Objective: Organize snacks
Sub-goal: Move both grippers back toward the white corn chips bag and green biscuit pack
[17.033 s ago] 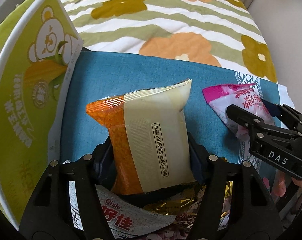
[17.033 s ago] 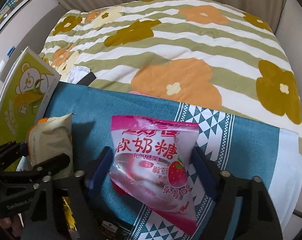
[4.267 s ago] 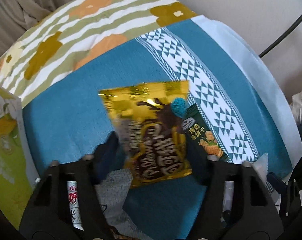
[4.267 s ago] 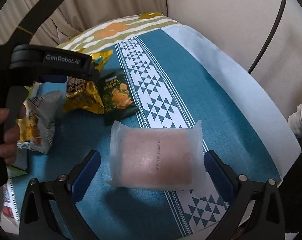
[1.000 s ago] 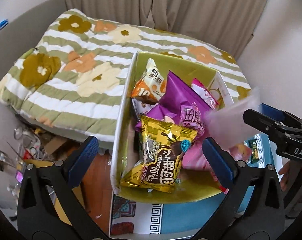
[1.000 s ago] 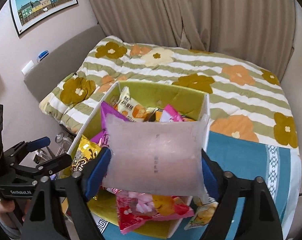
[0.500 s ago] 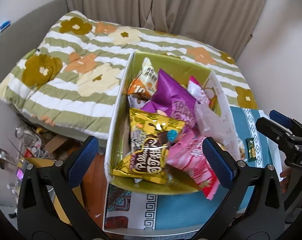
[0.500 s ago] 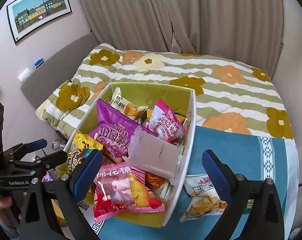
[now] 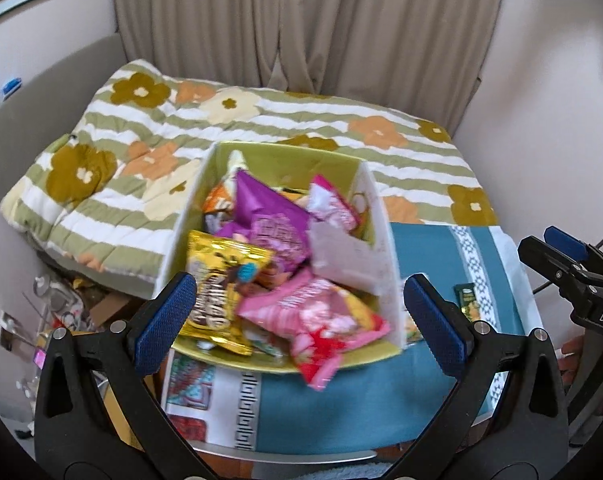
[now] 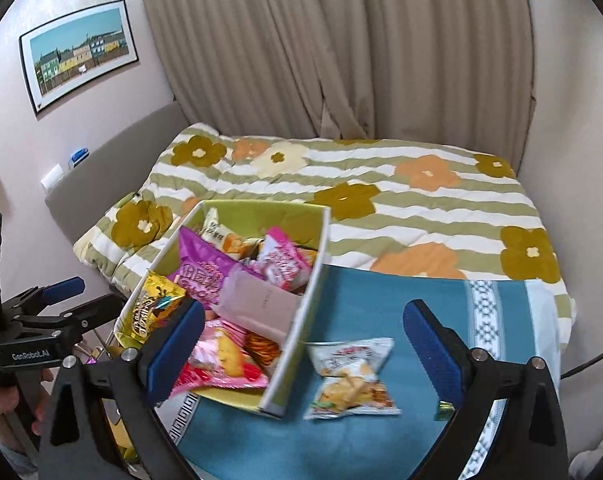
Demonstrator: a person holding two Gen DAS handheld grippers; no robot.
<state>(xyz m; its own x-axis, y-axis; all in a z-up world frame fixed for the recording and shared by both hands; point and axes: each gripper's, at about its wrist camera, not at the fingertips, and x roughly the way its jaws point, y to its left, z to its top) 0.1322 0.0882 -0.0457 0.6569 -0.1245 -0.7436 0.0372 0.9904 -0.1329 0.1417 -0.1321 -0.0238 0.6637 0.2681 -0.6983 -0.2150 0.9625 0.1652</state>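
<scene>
Box (image 10: 297, 336): on counter (image 10: 365, 304) at left edge, against bed (image 10: 421, 208); full of snacks.
Pale pink packet (image 10: 257, 308): in box, leaning on right wall.
Chip bag (image 10: 351, 376): on cloth, just right of box.
Right gripper (image 10: 301, 352): jaws just opened wide, nothing between.
Left gripper (image 9: 297, 320): jaws wide, empty.

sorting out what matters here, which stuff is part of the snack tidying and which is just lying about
Job:
- green cardboard box full of snack packets
- white chip packet on the blue cloth
- small green packet

Lying about:
- floral striped quilt
- framed picture
- beige curtain
</scene>
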